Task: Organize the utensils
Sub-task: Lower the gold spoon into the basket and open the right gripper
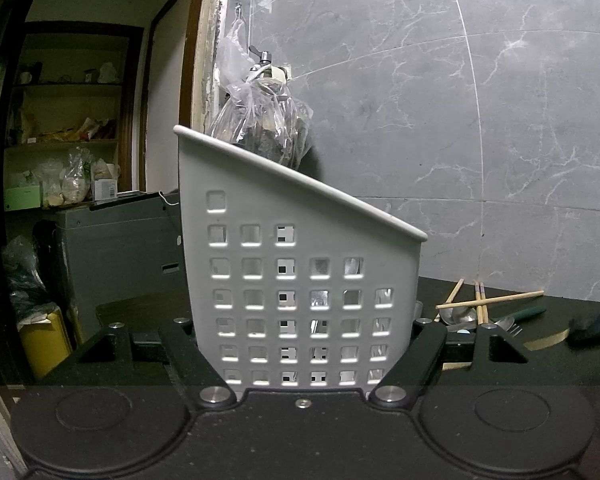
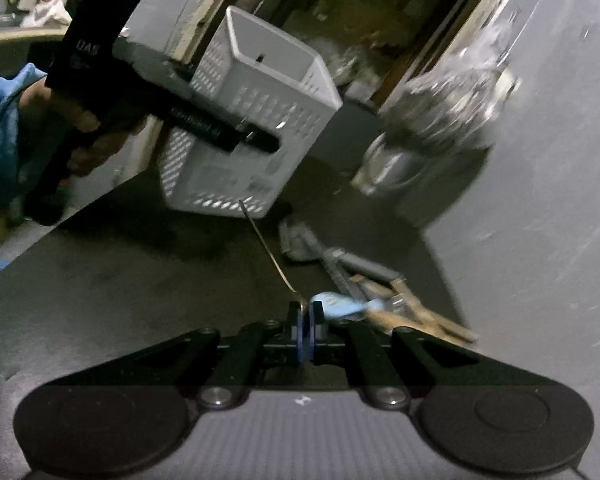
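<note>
While the white caddy point(image 1: 300, 280) is held between the fingers of the left tool point(image 1: 304, 344), which are spread wide around its perforated wall and press it on both sides, the greatest risk concerns this largest thing. In the right wrist view the caddy point(image 2: 256, 120) looks tilted and seems to be off the dark worktop point(image 2: 140, 272), so if the grip slips on the smooth plastic it may swing or drop, and what is already inside (some metal shines through the holes, I cannot tell what) could fall out.

The second risk is at the right tool point(image 2: 306, 320). Its jaws are nearly closed on the end of one thin metal utensil point(image 2: 266, 248), seen edge-on, whose long handle points toward the caddy. The hold is only at the very end, so the piece may turn in the jaws, or its free tip may hit the wall of the caddy instead of going over the rim. The picture is blurred, so the exact contact is not clear.

Now the count: one caddy and two tools. On the worktop beside the caddy lie the chopsticks point(image 1: 480, 300), about four sticks crossed over each other, at least one spoon point(image 1: 456, 314), one fork point(image 1: 508, 326) and one green-handled piece point(image 1: 528, 313). The heap overlaps, so more pieces can hide under it.
</note>
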